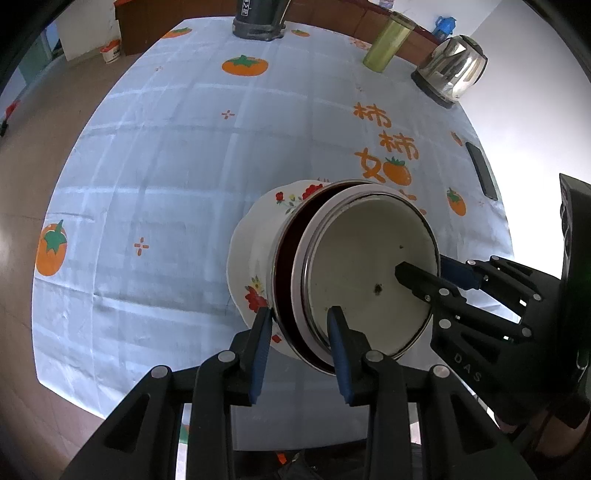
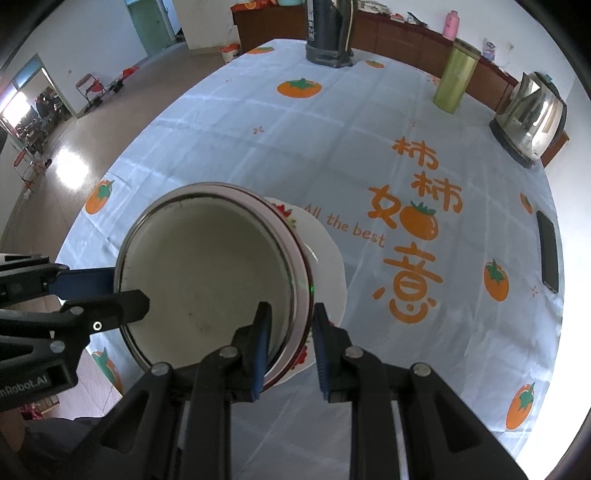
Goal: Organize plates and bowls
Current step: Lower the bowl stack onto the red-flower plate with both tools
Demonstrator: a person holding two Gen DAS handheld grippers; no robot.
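A cream enamel bowl (image 1: pixel 365 266) (image 2: pixel 207 266) sits nested in a steel-rimmed bowl with a dark red inside (image 1: pixel 286 258), both over a white floral plate (image 1: pixel 255 236) (image 2: pixel 328 266) on the persimmon-print tablecloth (image 1: pixel 166 166). My left gripper (image 1: pixel 299 325) (image 2: pixel 110 295) is shut across the near rims, one finger outside the outer bowl and one inside the cream bowl. My right gripper (image 2: pixel 291 325) (image 1: pixel 428 271) is shut on the rim at the opposite side, one finger inside and one outside. The bowls hide most of the plate.
At the table's far edge stand a steel kettle (image 1: pixel 452 66) (image 2: pixel 532 118), a green canister (image 1: pixel 388 40) (image 2: pixel 456 77) and a dark jug (image 1: pixel 258 26) (image 2: pixel 328 40). A black phone (image 1: pixel 482 170) (image 2: pixel 547 251) lies near the right edge.
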